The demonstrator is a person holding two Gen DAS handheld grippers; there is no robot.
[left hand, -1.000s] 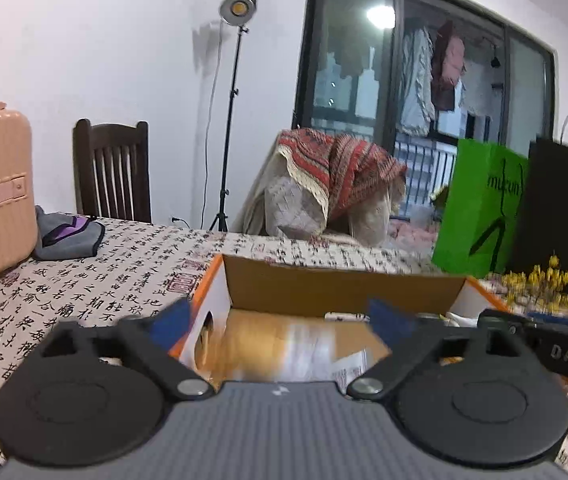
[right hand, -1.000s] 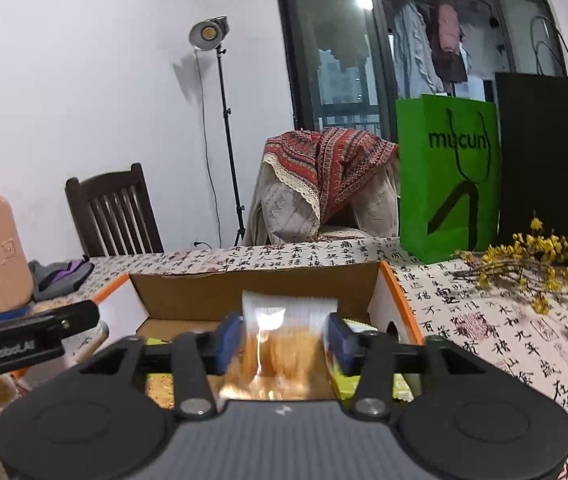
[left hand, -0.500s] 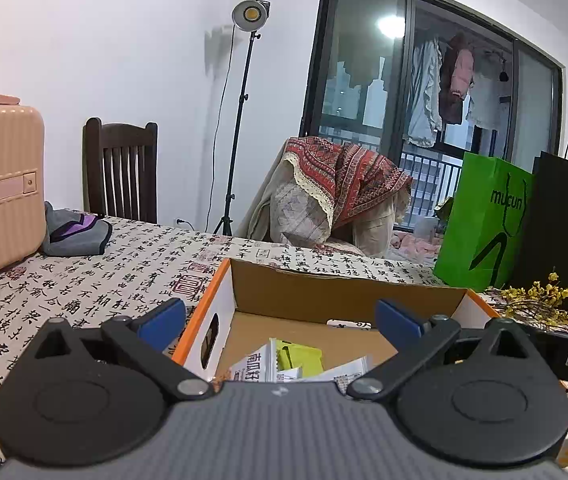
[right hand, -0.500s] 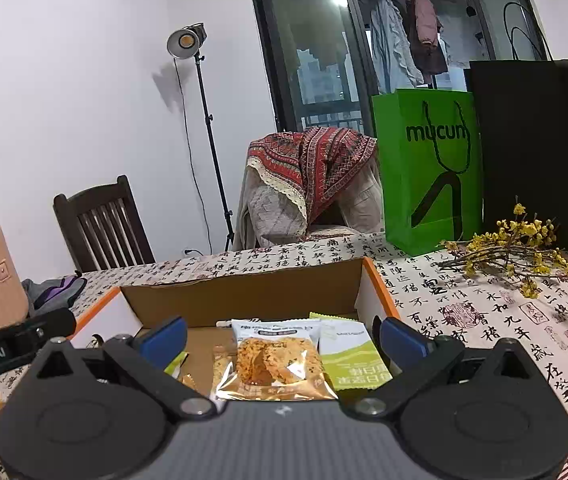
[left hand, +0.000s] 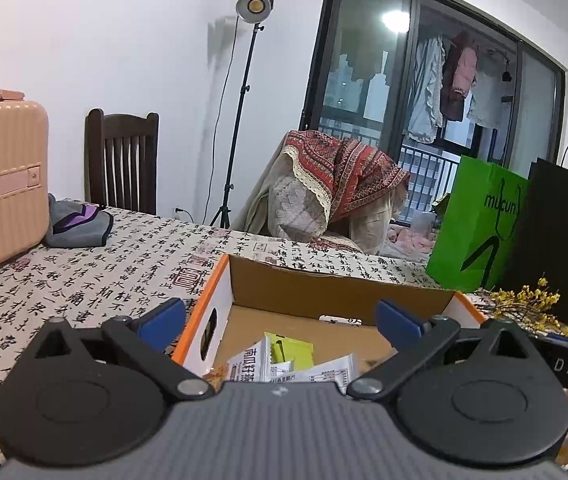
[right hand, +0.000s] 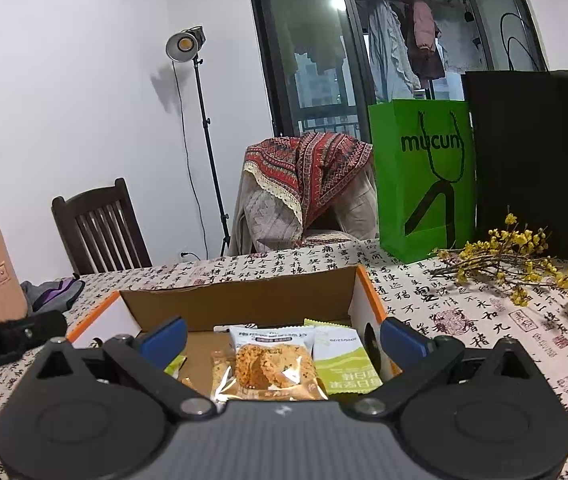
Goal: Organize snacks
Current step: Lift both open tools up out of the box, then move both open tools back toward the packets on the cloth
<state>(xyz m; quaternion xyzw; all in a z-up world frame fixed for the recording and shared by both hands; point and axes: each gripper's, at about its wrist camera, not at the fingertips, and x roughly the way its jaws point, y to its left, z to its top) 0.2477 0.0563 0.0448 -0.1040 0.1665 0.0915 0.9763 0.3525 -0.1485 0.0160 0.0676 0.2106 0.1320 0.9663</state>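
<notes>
The snack packets sit inside the open cardboard box (right hand: 244, 300) with its orange rim, on the calligraphy-print tablecloth (right hand: 463, 320): a clear-fronted biscuit packet (right hand: 270, 364) showing golden, seeded rounds, a green-and-white packet (right hand: 343, 364) touching its right side, and white printed sachets (left hand: 315, 370). The right gripper (right hand: 282, 338) hangs over them spread wide, gripping nothing. The left gripper (left hand: 280, 318) is likewise released and empty over the box.

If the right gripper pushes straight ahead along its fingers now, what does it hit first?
Likely the cracker packet lying in the cardboard box. The right gripper is open and tilts down toward it; depth is hard to judge.
</notes>
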